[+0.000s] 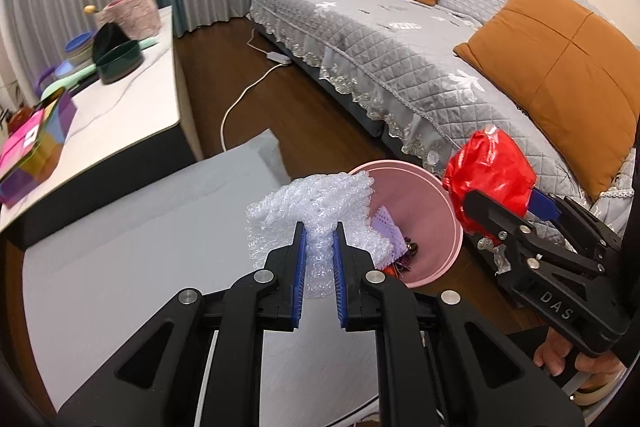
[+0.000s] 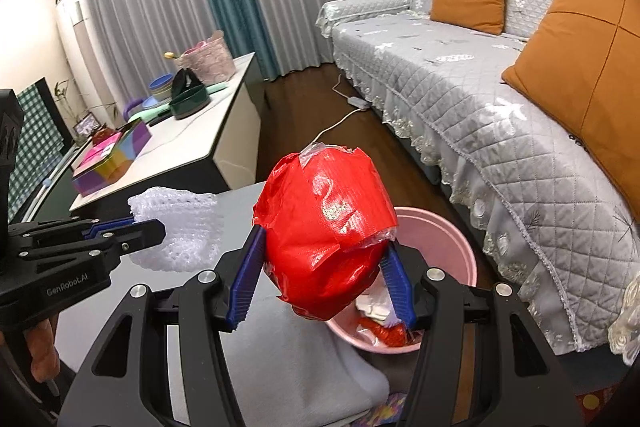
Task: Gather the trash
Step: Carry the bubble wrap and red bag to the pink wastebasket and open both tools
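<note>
Two loads are up at once: my left gripper (image 1: 319, 247) pinches the bubble wrap (image 1: 320, 205) at the pink bin's (image 1: 448, 223) near rim, and my right gripper (image 2: 320, 267) clamps the red wrapper ball (image 2: 326, 235) above it. I want each bundle fully over the opening before I release, right one first; how full the bin is I can only half see, so I drop low

Even indoor light; soft shadows; sharp centre; fisheye-bent, dark-vignetted edges.
</note>
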